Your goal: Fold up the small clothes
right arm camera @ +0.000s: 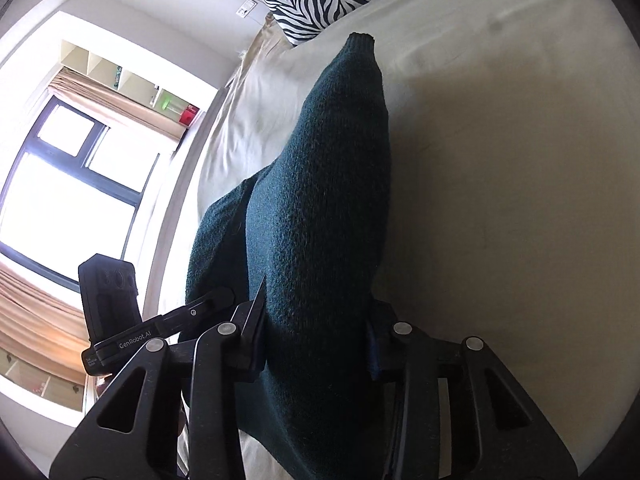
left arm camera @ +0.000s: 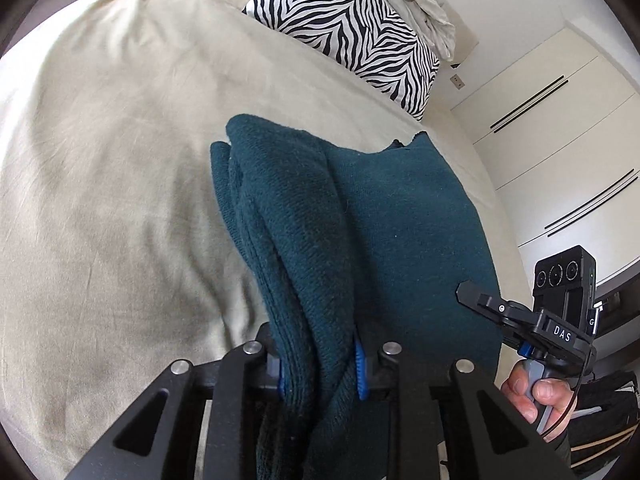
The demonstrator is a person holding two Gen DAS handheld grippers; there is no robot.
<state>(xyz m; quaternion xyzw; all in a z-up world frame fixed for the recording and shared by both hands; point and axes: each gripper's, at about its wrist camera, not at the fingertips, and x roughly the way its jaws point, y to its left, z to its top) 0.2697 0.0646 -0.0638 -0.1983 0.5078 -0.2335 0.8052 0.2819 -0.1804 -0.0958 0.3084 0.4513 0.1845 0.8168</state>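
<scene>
You've got both grippers, left gripper [left arm camera: 320, 372] and right gripper [right arm camera: 316, 344], clamped on the teal sweater [left arm camera: 360, 220], lifted off the bed [left arm camera: 100, 160]. Next: carry the edge over, lay the fold flat.

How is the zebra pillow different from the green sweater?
The zebra pillow has black and white stripes; the green sweater is one plain dark colour. The pillow lies at the far end of the bed; the sweater is pinched by the left gripper and right gripper. Both look soft.
</scene>
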